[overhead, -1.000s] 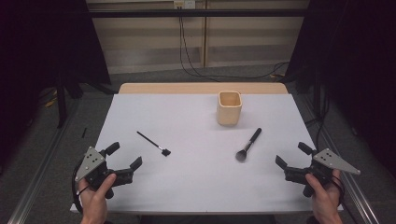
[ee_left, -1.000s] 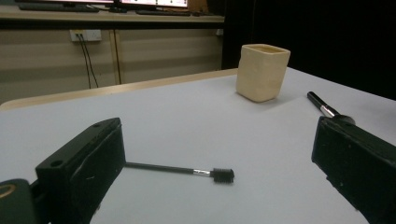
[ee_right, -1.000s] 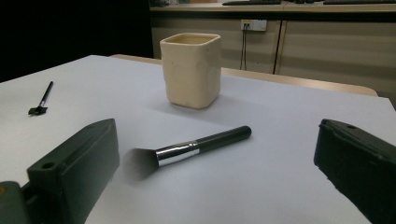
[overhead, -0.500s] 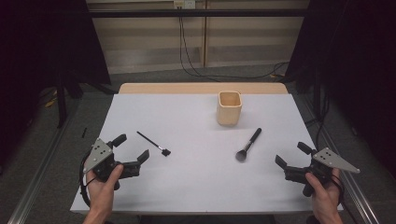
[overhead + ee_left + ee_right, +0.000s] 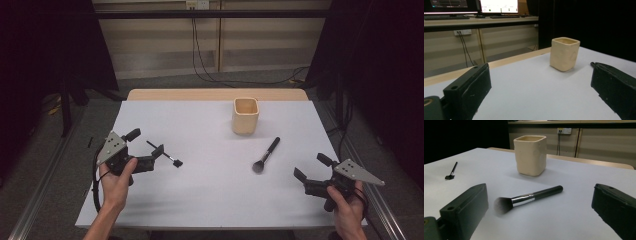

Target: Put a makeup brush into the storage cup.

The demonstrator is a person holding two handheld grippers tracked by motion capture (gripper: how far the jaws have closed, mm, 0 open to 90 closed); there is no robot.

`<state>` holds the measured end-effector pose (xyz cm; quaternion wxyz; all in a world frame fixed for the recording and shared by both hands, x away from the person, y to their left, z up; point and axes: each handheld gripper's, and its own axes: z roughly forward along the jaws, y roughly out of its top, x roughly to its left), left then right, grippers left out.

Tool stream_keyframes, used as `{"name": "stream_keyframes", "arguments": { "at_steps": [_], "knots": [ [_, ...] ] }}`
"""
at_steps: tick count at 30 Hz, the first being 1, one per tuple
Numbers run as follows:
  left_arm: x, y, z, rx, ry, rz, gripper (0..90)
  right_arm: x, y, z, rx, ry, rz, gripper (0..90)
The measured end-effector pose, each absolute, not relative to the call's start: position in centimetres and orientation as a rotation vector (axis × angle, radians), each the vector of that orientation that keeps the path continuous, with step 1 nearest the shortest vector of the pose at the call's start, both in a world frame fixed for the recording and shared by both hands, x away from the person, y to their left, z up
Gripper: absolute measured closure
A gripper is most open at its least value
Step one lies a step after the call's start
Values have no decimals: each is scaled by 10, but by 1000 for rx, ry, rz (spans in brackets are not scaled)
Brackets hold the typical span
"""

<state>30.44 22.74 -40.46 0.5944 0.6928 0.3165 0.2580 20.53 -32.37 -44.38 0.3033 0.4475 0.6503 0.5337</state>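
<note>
Two grippers, two brushes, one cup on the white table [image 5: 210, 200].

Left gripper [image 5: 148, 148], jaws apart, is hovering just beside the small thin brush [image 5: 165, 154] at left. Right gripper [image 5: 310, 174], jaws apart, is waiting near right, short of the large makeup brush [image 5: 266, 154]. One beige cup [image 5: 245, 115] is standing far centre.

Between our right gripper's [image 5: 540, 220] wide-apart jaws lies a makeup brush [image 5: 527, 198] on the white surface [image 5: 579, 192], bristles left. Beyond it stands a cream square cup [image 5: 531, 155]. Far left lies a small black brush [image 5: 451, 173].
</note>
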Motion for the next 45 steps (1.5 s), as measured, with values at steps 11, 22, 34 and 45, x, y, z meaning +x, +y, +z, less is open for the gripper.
{"name": "stream_keyframes", "arguments": {
  "at_steps": [11, 22, 34, 45],
  "knots": [
    [327, 217, -408, 1640, 745, 604, 28, 205, -322, -443, 1177, 1731, 1418, 1],
    [350, 211, -406, 1656, 763, 582, 32, 209, -319, -444, 1163, 1752, 1416, 2],
    [379, 202, -391, 1654, 744, 608, 26, 208, -320, -444, 1165, 1748, 1418, 1],
    [405, 195, -388, 1665, 758, 597, 19, 209, -319, -444, 1168, 1757, 1428, 3]
  ]
}}
